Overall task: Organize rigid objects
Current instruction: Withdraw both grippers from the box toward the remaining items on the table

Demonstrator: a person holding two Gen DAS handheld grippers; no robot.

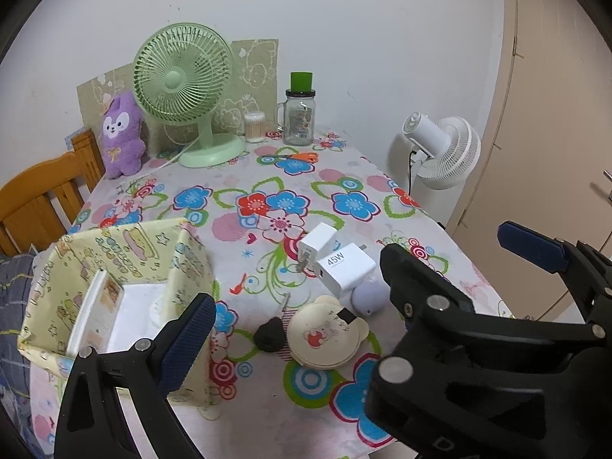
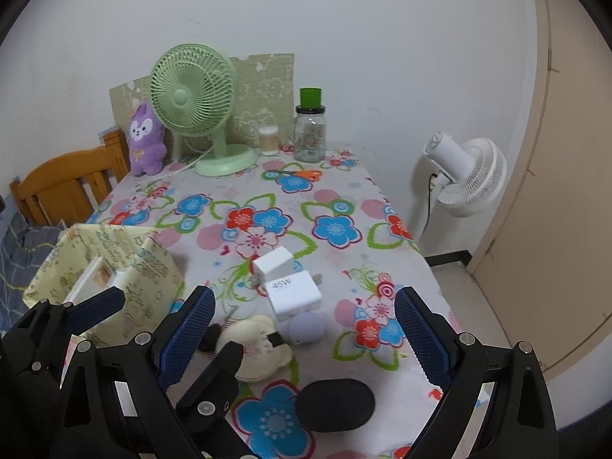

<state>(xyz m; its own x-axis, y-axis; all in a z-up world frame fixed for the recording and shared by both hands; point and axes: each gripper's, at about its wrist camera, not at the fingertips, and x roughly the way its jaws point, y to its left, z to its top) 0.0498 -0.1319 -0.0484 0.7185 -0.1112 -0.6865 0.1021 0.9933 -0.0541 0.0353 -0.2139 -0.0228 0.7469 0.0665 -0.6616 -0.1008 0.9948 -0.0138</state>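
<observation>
Your right gripper (image 2: 306, 329): jaws spread wide, empty, above cluster of two white chargers (image 2: 285, 281), lilac ball (image 2: 308, 327), cream bear case (image 2: 254, 348). Your left gripper (image 1: 290, 329): blue pad visible; state cannot tell. Yellow patterned box (image 1: 114, 264) sits just left of cluster on floral tablecloth (image 1: 267, 199).

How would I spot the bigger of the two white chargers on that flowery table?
Start at the yellow patterned box on the flowered tablecloth; beside it lies a small cluster of items. The bigger charger is the white block printed "45W", unlike the plain smaller cube touching it.
</observation>
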